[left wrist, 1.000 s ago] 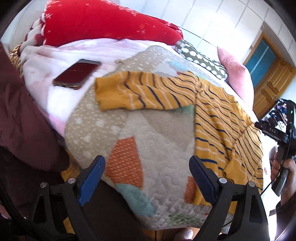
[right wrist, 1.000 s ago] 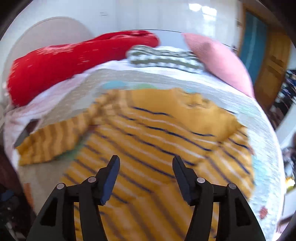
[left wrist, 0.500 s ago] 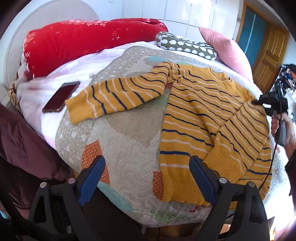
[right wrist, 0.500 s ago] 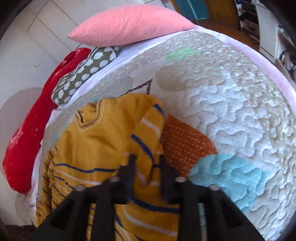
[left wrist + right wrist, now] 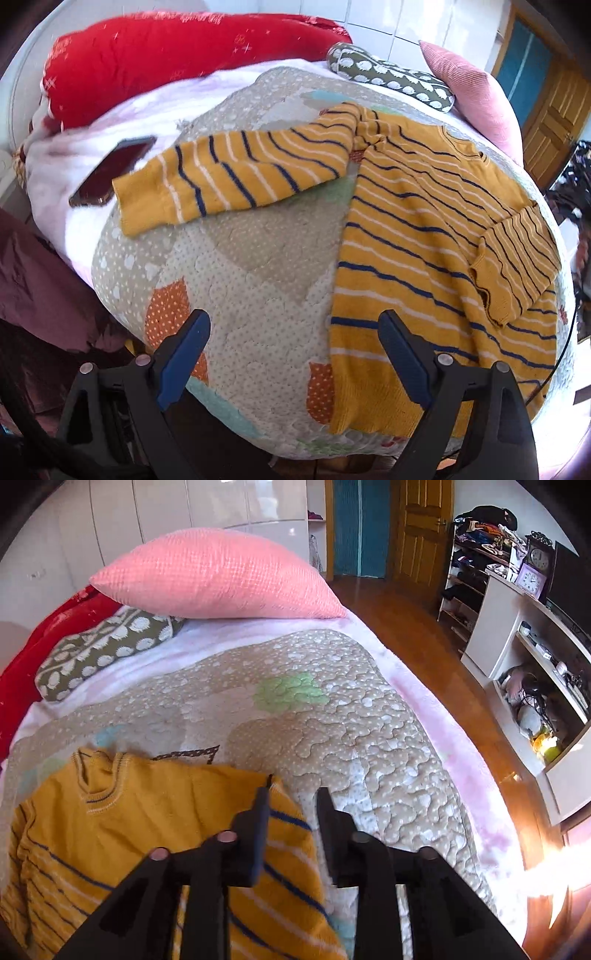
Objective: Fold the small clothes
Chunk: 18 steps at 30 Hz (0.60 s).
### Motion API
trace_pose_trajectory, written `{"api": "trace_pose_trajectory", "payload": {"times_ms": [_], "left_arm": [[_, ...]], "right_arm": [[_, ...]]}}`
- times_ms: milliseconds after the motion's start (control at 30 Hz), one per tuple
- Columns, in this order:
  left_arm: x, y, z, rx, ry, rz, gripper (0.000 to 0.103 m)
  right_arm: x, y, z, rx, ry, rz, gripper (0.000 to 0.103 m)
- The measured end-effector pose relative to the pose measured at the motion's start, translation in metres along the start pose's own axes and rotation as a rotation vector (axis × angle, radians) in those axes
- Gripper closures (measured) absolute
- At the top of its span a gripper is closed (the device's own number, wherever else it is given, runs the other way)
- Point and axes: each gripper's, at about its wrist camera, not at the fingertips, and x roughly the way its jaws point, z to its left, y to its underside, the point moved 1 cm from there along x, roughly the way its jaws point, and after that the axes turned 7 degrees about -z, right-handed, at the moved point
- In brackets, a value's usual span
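Ahead of both tools, a bed (image 5: 258, 295) under a patchwork quilt (image 5: 332, 701), with red, spotted and pink pillows (image 5: 221, 576) at the far end. Spread flat on that quilt, a mustard striped sweater (image 5: 424, 229): body just beyond the right finger of the left hand-held gripper (image 5: 295, 354), near hem almost under that finger.

Changed in the last second: right sleeve (image 5: 517, 266) now folded in across the chest, where a second ago it lay out to the side. Left sleeve (image 5: 229, 177) unchanged, stretched out well ahead and to the left, cuff close to a dark phone (image 5: 110, 170).

Right hand-held gripper (image 5: 291, 794) with jaws opening, nothing between them, left finger over the sweater's shoulder, right finger over bare quilt. Left hand-held gripper spread wide, empty, hovering short of the fabric.

Likely meaning: one sleeve fold done and released; probably the left sleeve next.
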Motion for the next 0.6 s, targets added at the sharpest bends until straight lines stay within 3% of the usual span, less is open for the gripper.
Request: {"api": "trace_pose_trajectory", "payload": {"times_ms": [33,67,200,400,433,500,533,600], "left_arm": [[0.002,0.001,0.004,-0.014,0.017,0.006,0.011],[0.003,0.002,0.006,-0.024,0.032,0.009,0.011],[0.007,0.008,0.012,-0.047,0.064,0.019,0.011],[0.003,0.012,0.006,-0.056,0.101,0.029,0.011],[0.002,0.012,0.004,-0.05,0.103,0.026,0.011],[-0.002,0.01,0.001,-0.039,0.105,0.02,0.011],[-0.004,0.01,0.0,-0.034,0.105,0.014,0.011],[-0.008,0.008,0.0,-0.027,0.103,0.003,0.011]], "right_arm": [[-0.019,0.011,-0.003,0.015,-0.04,-0.023,0.041],[-0.038,0.027,-0.008,0.029,-0.095,-0.036,0.037],[-0.091,0.11,-0.014,0.04,-0.289,0.077,0.037],[-0.144,0.228,0.008,0.079,-0.443,0.244,0.037],[-0.15,0.243,0.016,0.065,-0.453,0.261,0.041],[-0.165,0.26,0.032,-0.014,-0.416,0.206,0.071],[-0.169,0.263,0.038,-0.044,-0.436,0.201,0.089],[-0.173,0.259,0.029,0.008,-0.471,0.207,0.093]]}}
